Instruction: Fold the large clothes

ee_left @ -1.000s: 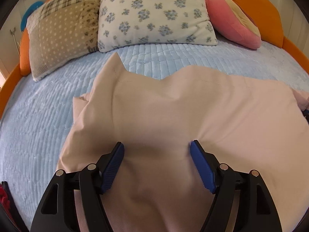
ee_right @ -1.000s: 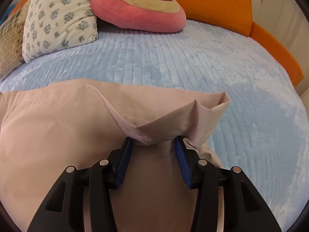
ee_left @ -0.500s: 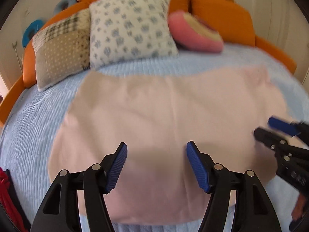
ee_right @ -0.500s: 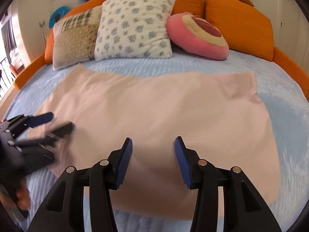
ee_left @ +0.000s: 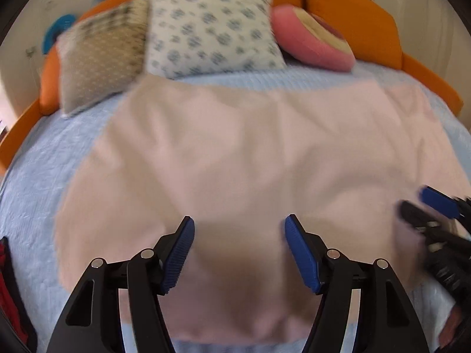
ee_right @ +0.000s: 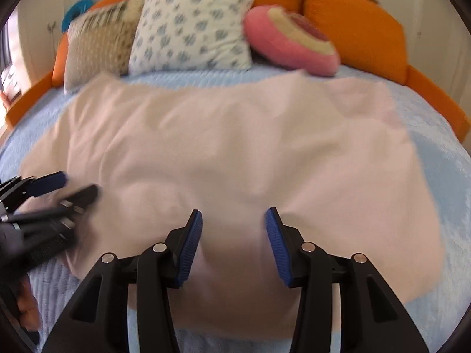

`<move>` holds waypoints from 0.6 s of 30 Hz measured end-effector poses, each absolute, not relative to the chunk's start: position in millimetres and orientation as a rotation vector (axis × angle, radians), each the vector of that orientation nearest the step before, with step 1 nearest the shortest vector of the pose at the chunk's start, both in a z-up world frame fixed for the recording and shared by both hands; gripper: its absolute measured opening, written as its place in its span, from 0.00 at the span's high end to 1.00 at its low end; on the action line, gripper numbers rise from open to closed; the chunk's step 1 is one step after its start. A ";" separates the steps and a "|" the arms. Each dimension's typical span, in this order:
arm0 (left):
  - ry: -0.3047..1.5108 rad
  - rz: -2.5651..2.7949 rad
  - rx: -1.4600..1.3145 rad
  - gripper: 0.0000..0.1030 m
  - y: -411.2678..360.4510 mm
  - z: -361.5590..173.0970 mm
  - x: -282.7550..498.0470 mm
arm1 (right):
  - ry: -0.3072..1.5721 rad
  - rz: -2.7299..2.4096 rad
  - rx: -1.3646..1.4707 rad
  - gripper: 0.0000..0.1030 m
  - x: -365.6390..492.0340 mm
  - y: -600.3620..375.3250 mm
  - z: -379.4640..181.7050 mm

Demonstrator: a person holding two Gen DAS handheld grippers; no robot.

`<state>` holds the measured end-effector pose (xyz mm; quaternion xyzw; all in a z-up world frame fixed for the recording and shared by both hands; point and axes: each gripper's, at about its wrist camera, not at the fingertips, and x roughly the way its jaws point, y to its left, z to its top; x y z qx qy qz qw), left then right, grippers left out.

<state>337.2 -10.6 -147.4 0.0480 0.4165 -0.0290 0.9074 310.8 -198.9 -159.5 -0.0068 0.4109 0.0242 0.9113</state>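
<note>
Both tools hang spread and empty over the near hem: my left tool toward the cloth's left half, my right tool toward its right, neither nearer. Beyond them the pink cloth lies flat on the blue bed, long axis running side to side, far edge just short of the pillows.

No readable text anywhere — no label, brand, number or sign shows on any surface in either wrist view, and both views are blurred — so nothing legible.
</note>
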 end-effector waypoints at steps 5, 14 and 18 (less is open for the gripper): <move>0.845 0.071 0.013 0.34 65.6 -137.1 326.1 | 0.796 -0.096 0.021 0.56 274.2 -262.2 -140.0; 0.972 0.102 -0.136 0.34 132.3 -176.0 336.8 | 0.908 -0.289 0.078 0.56 267.4 -355.1 -178.4; 0.982 0.101 -0.140 0.32 132.0 -184.4 342.5 | 0.935 -0.286 0.046 0.56 271.2 -351.5 -194.1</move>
